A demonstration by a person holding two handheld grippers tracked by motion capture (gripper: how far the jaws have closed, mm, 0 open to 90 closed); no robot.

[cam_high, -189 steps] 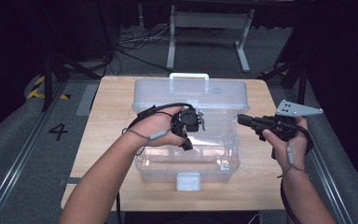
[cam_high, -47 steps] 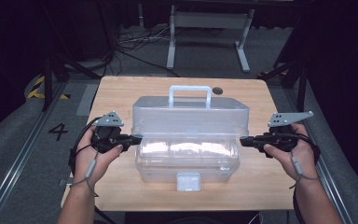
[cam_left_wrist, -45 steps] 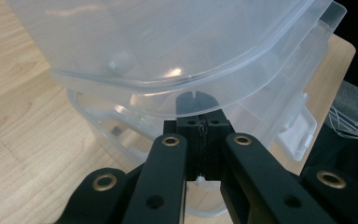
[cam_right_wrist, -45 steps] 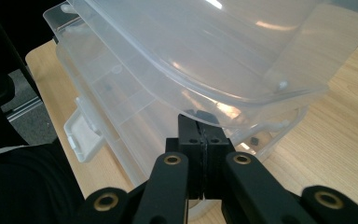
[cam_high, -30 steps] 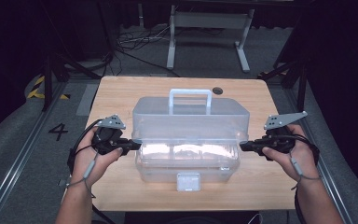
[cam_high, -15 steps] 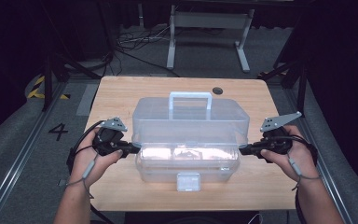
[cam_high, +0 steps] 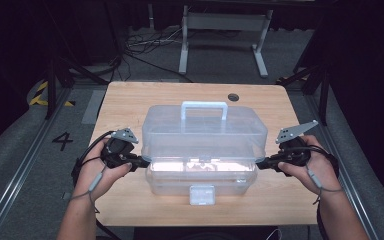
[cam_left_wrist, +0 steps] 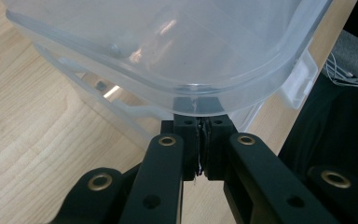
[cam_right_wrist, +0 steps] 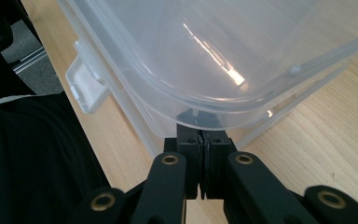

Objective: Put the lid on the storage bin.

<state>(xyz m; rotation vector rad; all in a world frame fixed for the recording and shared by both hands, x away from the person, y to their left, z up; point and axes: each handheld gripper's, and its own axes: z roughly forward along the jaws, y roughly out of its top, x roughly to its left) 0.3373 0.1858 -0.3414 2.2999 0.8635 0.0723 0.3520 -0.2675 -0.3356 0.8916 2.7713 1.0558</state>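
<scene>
Two grippers prop the lid (cam_high: 205,129) of a clear plastic box (cam_high: 202,177) sitting mid-desk (cam_high: 130,97). Left gripper (cam_high: 141,162): jaws together, tips tucked under the lid's left rim, nothing clamped. Right gripper (cam_high: 261,164): same, jaws pressed together beneath the right rim. Risk: the lid only rests on narrow tips; uneven lifting or a slick rim could let one side slip off and slam down, jolting the box across the desk.

Closed left tongs (cam_high: 144,162) and right tongs (cam_high: 260,164) prop the clear box's lid (cam_high: 205,131) ajar.
</scene>
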